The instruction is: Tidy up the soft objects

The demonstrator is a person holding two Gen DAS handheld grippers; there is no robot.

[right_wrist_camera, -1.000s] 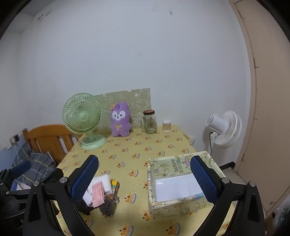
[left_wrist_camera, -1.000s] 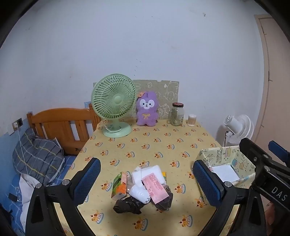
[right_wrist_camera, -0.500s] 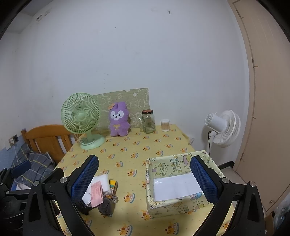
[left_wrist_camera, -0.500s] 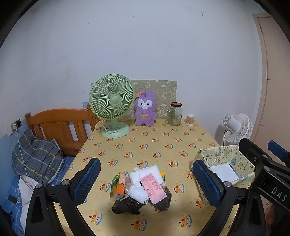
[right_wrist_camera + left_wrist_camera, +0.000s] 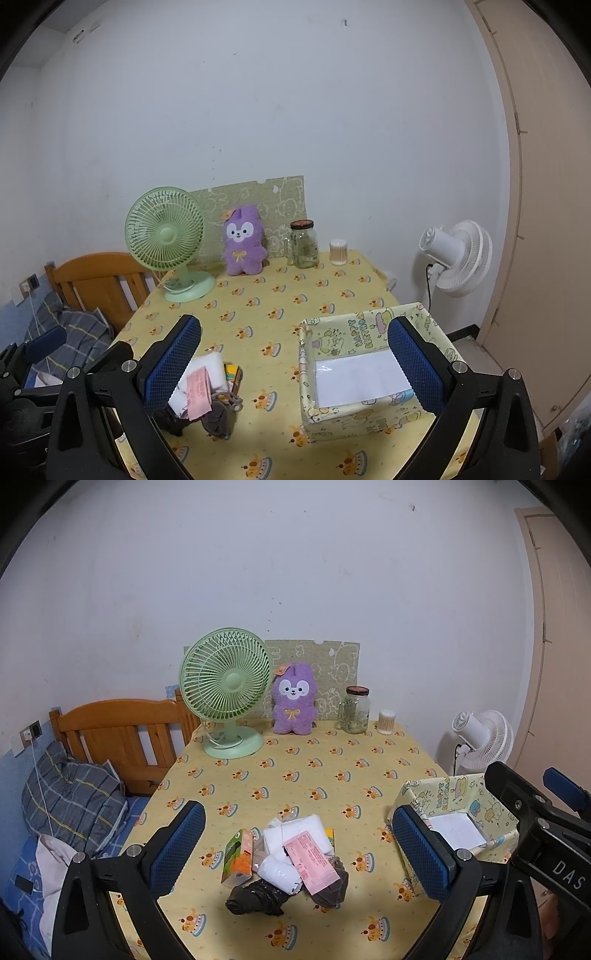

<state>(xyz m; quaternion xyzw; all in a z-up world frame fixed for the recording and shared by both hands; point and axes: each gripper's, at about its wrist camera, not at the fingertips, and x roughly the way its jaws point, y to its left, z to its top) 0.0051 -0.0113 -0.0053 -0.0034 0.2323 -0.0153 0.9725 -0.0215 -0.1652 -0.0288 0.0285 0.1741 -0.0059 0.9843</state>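
Note:
A heap of soft packets (image 5: 291, 860) lies near the table's front edge: white tissue packs, a pink packet (image 5: 310, 860), a green-orange pack (image 5: 236, 856) and dark bundles (image 5: 256, 897). The right wrist view shows the same heap (image 5: 207, 395) at lower left. A yellow cartoon-print box (image 5: 365, 373) stands open at the front right, a white sheet on its floor; its corner shows as the box (image 5: 454, 812). My left gripper (image 5: 295, 853) hangs open above the heap. My right gripper (image 5: 291, 369) hangs open over the table, the box behind its right finger.
At the back of the yellow tablecloth (image 5: 314, 775) stand a green desk fan (image 5: 227, 690), a purple plush (image 5: 294, 701), a glass jar (image 5: 356, 709) and a small cup (image 5: 386, 722). A wooden bed frame (image 5: 118, 734) with a pillow is left; a white floor fan (image 5: 458, 258) is right.
Both views have drifted slightly back and up, so the table items sit a little lower and smaller. Nothing on the table has moved; both grippers stay open.

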